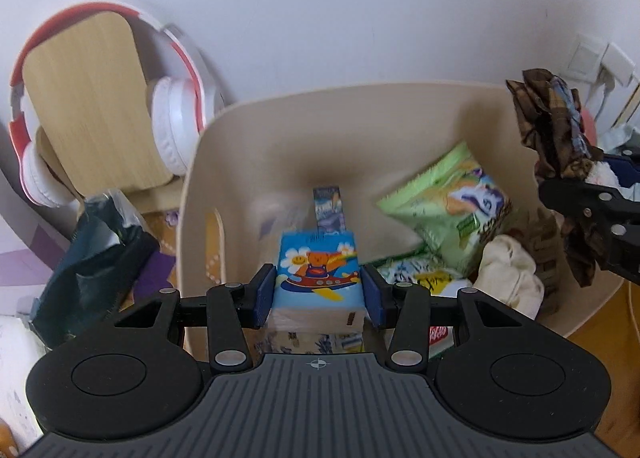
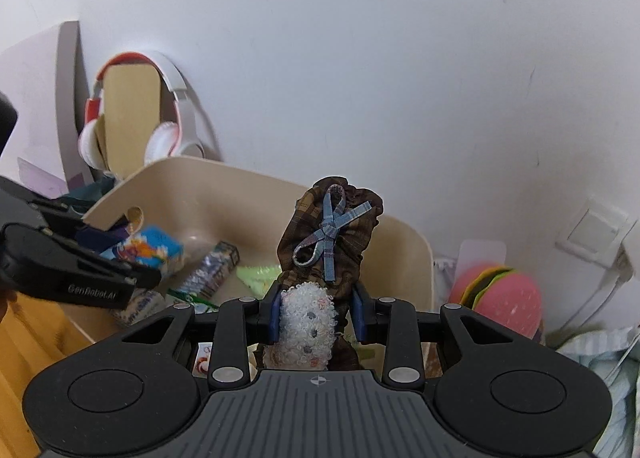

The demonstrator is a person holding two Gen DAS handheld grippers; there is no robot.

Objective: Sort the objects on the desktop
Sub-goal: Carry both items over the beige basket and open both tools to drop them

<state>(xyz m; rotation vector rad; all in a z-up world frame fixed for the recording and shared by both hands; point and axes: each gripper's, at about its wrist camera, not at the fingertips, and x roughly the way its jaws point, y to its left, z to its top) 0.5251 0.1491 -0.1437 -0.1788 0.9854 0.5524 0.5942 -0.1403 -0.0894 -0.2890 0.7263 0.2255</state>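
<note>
My left gripper (image 1: 318, 292) is shut on a blue tissue pack (image 1: 318, 274) printed with a bear in a plane, held over the open beige bin (image 1: 280, 109). My right gripper (image 2: 316, 312) is shut on a brown plaid scrunchie (image 2: 332, 234) with a blue bow and a white fluffy part, held above the bin's (image 2: 192, 173) near right side. The scrunchie also shows in the left wrist view (image 1: 556, 137), with the right gripper at the far right. The left gripper and the tissue pack (image 2: 156, 246) show at the left in the right wrist view.
In the bin lie a green snack bag (image 1: 452, 205), a small dark box (image 1: 330, 209), a cream cloth (image 1: 508, 278) and other packets. Red-and-white headphones (image 1: 172, 125) hang on a wooden stand (image 1: 88, 105) left of the bin. A dark foil bag (image 1: 88, 262) lies at the left. A burger-shaped toy (image 2: 500, 294) sits at the right.
</note>
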